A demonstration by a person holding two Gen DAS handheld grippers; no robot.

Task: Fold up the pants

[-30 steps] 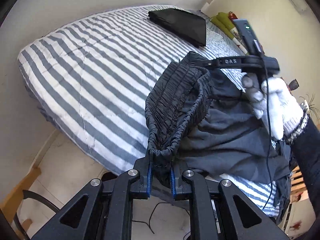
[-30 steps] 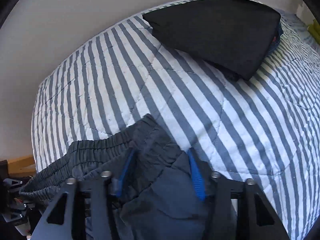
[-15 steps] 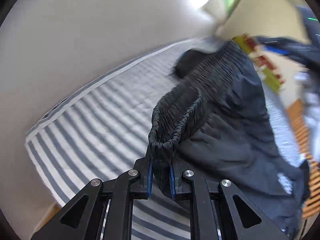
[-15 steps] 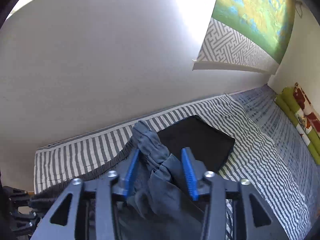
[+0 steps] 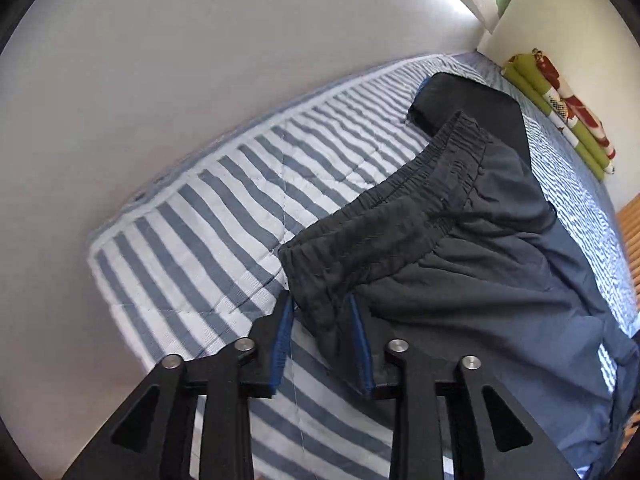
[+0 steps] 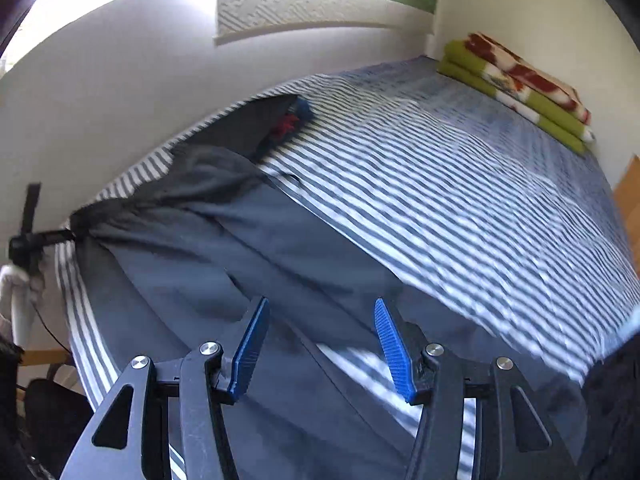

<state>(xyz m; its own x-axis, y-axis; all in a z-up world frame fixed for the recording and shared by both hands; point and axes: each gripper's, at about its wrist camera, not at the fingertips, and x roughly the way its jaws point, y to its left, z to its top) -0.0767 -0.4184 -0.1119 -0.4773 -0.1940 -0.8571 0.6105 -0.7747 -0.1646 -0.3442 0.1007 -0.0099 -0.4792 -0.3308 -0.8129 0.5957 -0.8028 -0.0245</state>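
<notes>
The dark grey pants (image 5: pixel 460 280) lie spread on the striped bed (image 5: pixel 208 240), with the elastic waistband (image 5: pixel 400 208) toward the wall. My left gripper (image 5: pixel 322 344) is open. The near corner of the waistband lies loosely between its blue pads, with a strip of bedding showing beside the left pad. In the right wrist view the pants (image 6: pixel 280 264) run from the left gripper (image 6: pixel 36 236) at the far left down under my right gripper (image 6: pixel 320 344). The right gripper is wide open above the leg fabric, holding nothing.
A folded black garment (image 5: pixel 472 104) lies just beyond the waistband, near the wall. A folded green and red blanket (image 6: pixel 520 84) rests at the far corner of the bed. The bed's edge (image 6: pixel 80 340) drops to the floor at the left.
The pants were swung up and out, and now lie on the bed. Both grippers have opened; the right one has let go of the waistband and sits over the legs.
</notes>
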